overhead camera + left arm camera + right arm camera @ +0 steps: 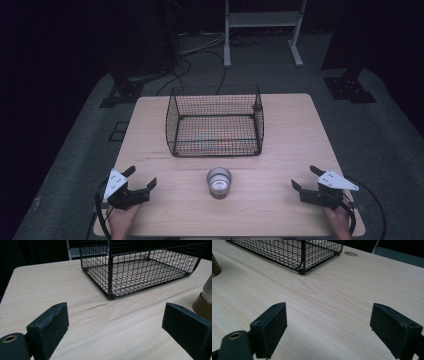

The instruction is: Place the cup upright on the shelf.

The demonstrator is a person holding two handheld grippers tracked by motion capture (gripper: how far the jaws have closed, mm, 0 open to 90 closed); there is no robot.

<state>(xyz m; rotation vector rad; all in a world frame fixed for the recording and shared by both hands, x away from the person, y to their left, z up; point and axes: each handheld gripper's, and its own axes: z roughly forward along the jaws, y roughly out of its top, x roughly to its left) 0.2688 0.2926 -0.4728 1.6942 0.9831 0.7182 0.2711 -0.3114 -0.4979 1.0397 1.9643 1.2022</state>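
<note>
From above, a person's two hands rest at the near edge of a light wooden table (295,130), each holding a two-jaw gripper. The left gripper (142,178) sits at the near left corner, jaws spread and gripping nothing; the right gripper (306,178) sits at the near right corner, jaws likewise spread with nothing between them. A metal cup (219,182) with a brown base stands upright on the table between the two grippers, well apart from both, its open mouth facing up. Beyond the cup, farther from both sets of jaws, stands a black wire mesh basket (215,145); cup and basket do not touch.

In the left gripper view, the left gripper (115,322) shows its two black jaws held wide apart over bare tabletop (50,285). The wire mesh basket (110,270) lies ahead of the jaws, slightly toward the right one. The cup (203,302) shows at the frame's right edge, just beyond the right jaw and not touching it. A faint scratch (87,308) marks the wood between the jaws and the basket.

In the right gripper view, the right gripper (328,318) has its jaws spread wide over plain wood grain (352,285). The basket's corner (300,255) lies ahead and toward the left jaw. The cup's brown base (215,265) sits at the far left edge, well beyond the left jaw. A round hole (350,253) in the tabletop lies ahead of the jaws, past the basket's corner.
</note>
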